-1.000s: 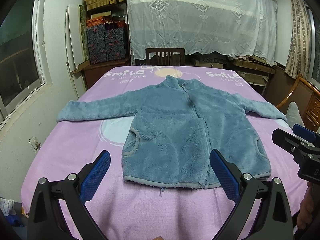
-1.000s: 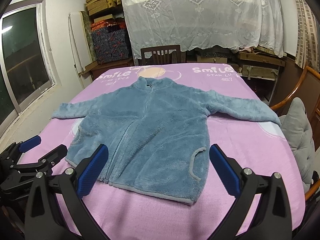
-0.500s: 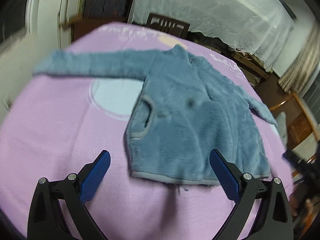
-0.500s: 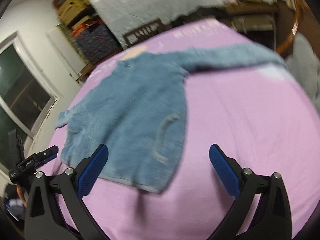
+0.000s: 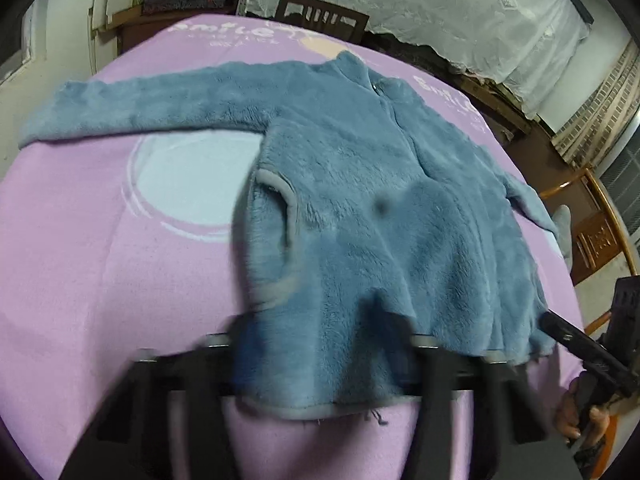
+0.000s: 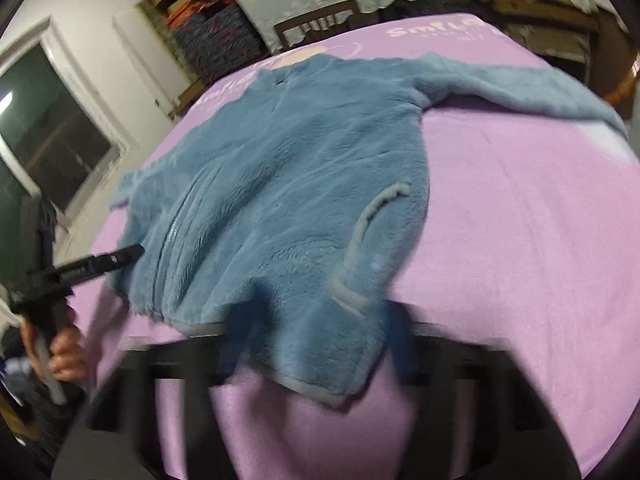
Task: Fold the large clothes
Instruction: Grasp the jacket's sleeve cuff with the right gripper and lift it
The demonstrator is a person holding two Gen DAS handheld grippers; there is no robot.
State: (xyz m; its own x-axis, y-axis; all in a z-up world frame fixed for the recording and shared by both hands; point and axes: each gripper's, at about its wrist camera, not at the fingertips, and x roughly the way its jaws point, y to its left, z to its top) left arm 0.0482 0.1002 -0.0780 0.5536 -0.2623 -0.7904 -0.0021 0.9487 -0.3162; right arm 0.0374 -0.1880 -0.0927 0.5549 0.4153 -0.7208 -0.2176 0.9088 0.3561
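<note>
**Q:** Where is the garment shown?

**A:** The blue fleece jacket (image 5: 360, 184) is seen laid flat, front up and zipped, on a lilac blanket (image 5: 100, 260). In the left wrist view the collar is directed toward 12 o'clock and one sleeve is stretched out toward 10 o'clock. The hem is found at 6 o'clock, closest to the camera. A wooden chair (image 5: 322, 16) is visible beyond the collar.

**Q:** How are the left tongs (image 5: 320, 340) presented?

**A:** They are shown at the hem, with the fleece draped across both fingers. The fingers are heavily blurred and partly hidden by the fabric. How wide they are spread, and whether the hem is gripped, cannot be told.

**Q:** And the right tongs (image 6: 316, 332)?

**A:** They are likewise placed at the hem, below the pocket trim, with the fabric lying over blurred fingers. Their opening cannot be told either. In the left wrist view they are seen at 4 o'clock, with the tip against the jacket's hem corner and the handle held by the right hand (image 5: 576, 420).

**Q:** What is shown at 8 o'clock in the right wrist view?

**A:** The left hand (image 6: 64, 352) is seen around its handle.
</note>
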